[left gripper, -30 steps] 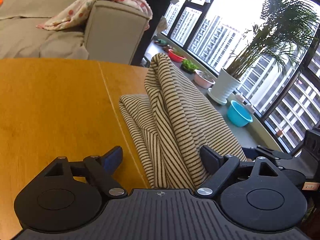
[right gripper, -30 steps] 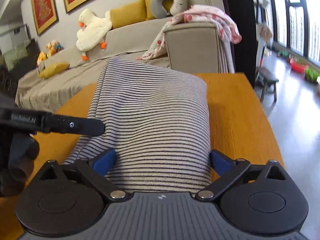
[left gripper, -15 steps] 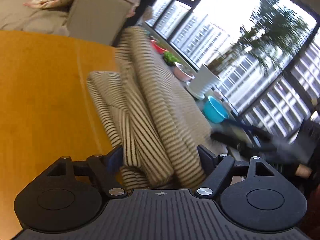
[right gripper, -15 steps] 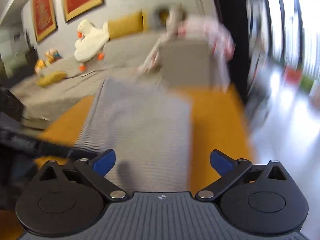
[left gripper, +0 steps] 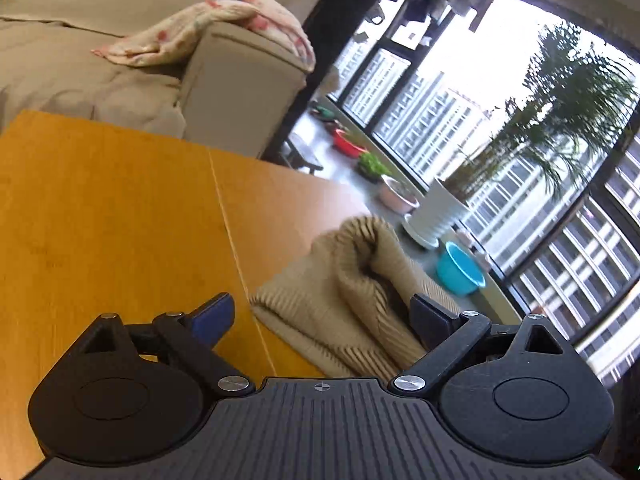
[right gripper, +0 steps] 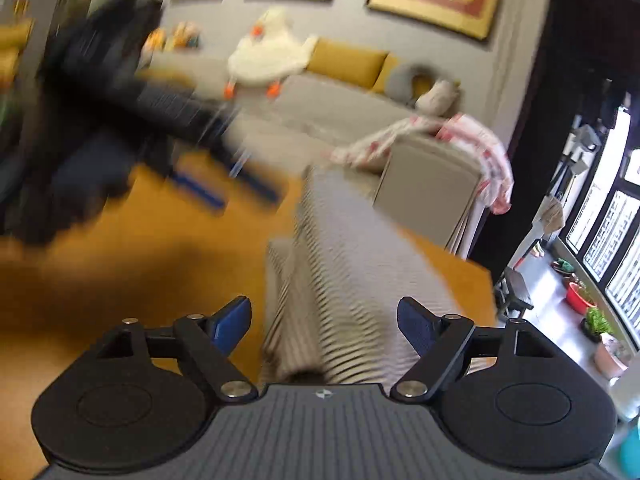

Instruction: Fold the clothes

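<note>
Both grippers' jaws spread wide, left gripper (left gripper: 322, 314) and right gripper (right gripper: 324, 320) pinching nothing, and the striped garment (right gripper: 344, 276) lies doubled over itself on the wooden table (left gripper: 120, 216), bunched, so it's partly folded with tidying left

A folded striped knit garment (left gripper: 352, 292) of soft, ribbed cloth lies on a smooth orange-brown wooden table (left gripper: 120, 216) with a low satin sheen. The left gripper (left gripper: 322, 316) is matt black plastic — ridged on its body, with small bright metal pivot pins. Behind, a beige fabric sofa (left gripper: 236, 84) carries a limp floral cotton blanket (left gripper: 200, 28) — both dull, unshiny cloth.
</note>
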Available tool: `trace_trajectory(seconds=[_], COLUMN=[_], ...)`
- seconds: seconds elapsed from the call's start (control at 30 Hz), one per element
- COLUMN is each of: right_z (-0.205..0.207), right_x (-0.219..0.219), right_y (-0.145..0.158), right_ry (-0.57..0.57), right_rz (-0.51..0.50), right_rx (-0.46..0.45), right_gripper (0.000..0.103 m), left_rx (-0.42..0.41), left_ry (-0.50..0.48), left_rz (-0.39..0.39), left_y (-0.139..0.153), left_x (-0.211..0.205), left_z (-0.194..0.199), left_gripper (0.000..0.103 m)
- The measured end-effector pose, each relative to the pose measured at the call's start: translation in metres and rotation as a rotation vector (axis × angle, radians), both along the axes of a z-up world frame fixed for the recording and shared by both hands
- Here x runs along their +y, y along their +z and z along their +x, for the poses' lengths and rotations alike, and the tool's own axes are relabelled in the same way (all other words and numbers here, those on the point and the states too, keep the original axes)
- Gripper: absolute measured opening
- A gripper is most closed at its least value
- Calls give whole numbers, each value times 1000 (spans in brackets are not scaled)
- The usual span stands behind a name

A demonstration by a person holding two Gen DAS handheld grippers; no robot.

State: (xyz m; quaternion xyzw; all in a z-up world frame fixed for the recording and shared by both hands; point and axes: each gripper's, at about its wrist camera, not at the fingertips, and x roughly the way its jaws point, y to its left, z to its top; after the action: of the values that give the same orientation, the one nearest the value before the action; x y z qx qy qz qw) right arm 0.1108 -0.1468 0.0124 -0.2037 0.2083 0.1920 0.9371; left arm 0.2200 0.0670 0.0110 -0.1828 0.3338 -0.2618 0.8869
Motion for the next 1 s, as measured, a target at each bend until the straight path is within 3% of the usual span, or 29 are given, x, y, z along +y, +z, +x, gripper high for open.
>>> trace_trajectory(seconds=[0.07,0.1,0.2,0.33,0.43,0.5,0.6,0.7,0.9,1.0], right_z=[4,6,12,13,17,21,25,28,23,16], right_x=[5,1,-6,5,7,2,-3,2,22,39], right_y=[-5,1,11,-9,-23,-12,26,54,7,-10], right_ry=[-22,-33,-69,-61,-74,-76,-65,35,147,170], right_rz=[-8,38,73,-20,-73,-49,3,57,-21,-88], right_rx=[-3,-1,4,18,-38,-53,-129,-126,25,8], right_gripper=[46,43,43,61,54,34,26,21,21,28], left_rx=[-18,-28,-11,25,51,69,85,53,-10,-42], left_ry=[0,4,-16,-52,-79,-98,-117,-99,-64,-47], left_rz=[26,48,50,37,27,21,10,-2,-25,-37], left_y=[5,6,1,-10,-17,-22,-27,-16,6,17], left_x=[-4,-7,-10,-14,-16,-17,-18,-10,6,14], left_z=[8,11,15,18,20,22,23,19,9,5], left_gripper=[96,96,96,96,90,79,68,68,73,73])
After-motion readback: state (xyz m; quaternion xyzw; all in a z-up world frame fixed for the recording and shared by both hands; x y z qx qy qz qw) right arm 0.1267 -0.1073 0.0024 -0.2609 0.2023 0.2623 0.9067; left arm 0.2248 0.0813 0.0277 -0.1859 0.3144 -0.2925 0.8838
